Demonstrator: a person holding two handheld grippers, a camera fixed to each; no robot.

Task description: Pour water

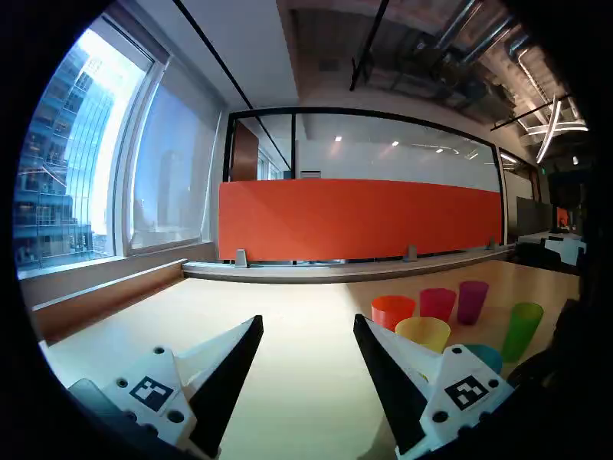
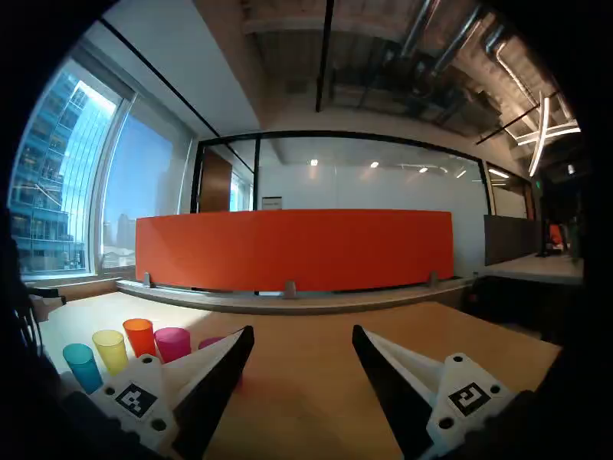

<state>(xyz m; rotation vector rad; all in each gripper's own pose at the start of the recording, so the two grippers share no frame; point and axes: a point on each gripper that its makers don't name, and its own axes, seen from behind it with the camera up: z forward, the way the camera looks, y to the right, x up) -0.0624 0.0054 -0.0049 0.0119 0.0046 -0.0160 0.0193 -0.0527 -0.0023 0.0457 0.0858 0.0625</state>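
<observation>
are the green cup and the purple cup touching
Apart. The left gripper view shows a strip of bare table between the green cup and the purple cup.

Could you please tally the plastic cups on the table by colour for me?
Orange cup: 1
Pink cup: 1
Purple cup: 1
Green cup: 1
Yellow cup: 1
Teal cup: 1
Total: 6 cups

An office: a long wood tabletop [image 1: 306,307] ends at an orange divider [image 1: 360,218], with a glass-walled room [image 1: 383,149] behind it. Tall windows [image 1: 77,169] face a glass tower [image 1: 46,192]. Bare pipes [image 1: 475,38] and strip lights [image 1: 548,130] run overhead, and more desks [image 2: 536,268] stand at the side
</observation>
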